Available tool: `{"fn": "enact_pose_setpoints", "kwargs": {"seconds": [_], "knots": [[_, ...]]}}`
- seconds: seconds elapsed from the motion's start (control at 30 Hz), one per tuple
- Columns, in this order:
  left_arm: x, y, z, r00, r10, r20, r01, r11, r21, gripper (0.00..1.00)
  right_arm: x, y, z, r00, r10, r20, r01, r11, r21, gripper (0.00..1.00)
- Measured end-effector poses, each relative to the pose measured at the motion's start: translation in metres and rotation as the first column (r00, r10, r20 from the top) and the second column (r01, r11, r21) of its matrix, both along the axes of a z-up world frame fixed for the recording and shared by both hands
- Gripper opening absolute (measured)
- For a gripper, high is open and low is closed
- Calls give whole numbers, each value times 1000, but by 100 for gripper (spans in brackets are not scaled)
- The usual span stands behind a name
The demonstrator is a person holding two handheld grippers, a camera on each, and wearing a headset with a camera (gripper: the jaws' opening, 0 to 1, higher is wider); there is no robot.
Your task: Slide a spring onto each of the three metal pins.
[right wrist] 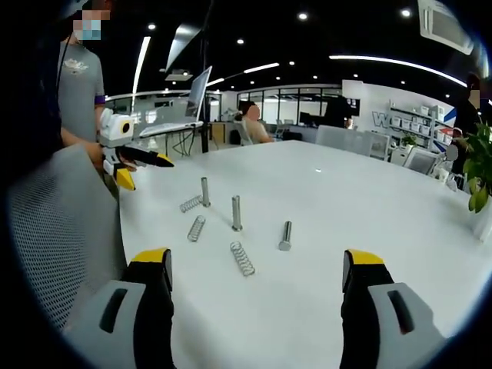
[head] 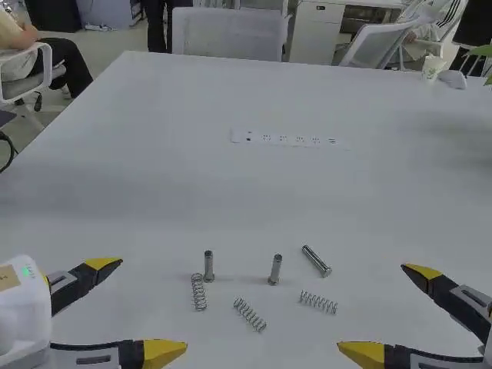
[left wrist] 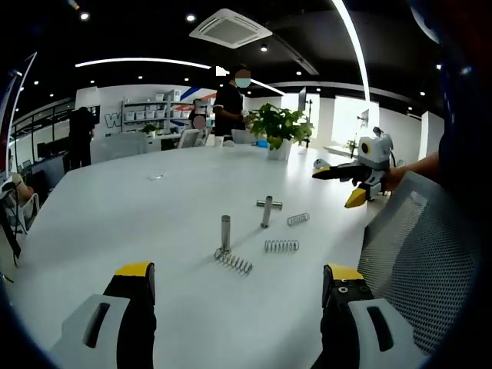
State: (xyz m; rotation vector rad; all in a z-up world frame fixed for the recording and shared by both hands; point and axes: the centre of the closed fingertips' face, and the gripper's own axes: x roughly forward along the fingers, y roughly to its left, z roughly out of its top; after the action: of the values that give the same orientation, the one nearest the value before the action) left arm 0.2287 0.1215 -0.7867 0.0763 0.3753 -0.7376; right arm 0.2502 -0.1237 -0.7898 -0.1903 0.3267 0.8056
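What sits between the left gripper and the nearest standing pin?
A spring lies just before the pin, seen in the left gripper view; the table from the left gripper to it is bare.

This is an open-plan office: a broad white meeting table (head: 154,161) with a flush strip of power sockets (head: 283,139) set into it, white mesh-backed swivel chairs (head: 231,34) around it, a leafy green potted plant (left wrist: 280,127), white wall shelves (left wrist: 150,115), and a black ceiling carrying a square air-conditioning cassette (left wrist: 230,28) and curved light strips (left wrist: 138,61).
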Motion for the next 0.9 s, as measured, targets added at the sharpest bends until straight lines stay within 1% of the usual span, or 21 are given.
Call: {"fn": "enact_pose_setpoints", "kwargs": {"seconds": [0.2,0.53,0.9], "knots": [[0,0,1,1000,0,0,0,1000,-6,85,0,2,1,1000,2,1,-2,1000,1,90],[-1,-1,1,1000,-2,-2,2,1000,0,85,1,2,4,1000,1,10,-1,1000,5,90],[-1,0,2,1000,6,0,-6,1000,1,85,-1,2,3,1000,6,3,-6,1000,1,89]]}}
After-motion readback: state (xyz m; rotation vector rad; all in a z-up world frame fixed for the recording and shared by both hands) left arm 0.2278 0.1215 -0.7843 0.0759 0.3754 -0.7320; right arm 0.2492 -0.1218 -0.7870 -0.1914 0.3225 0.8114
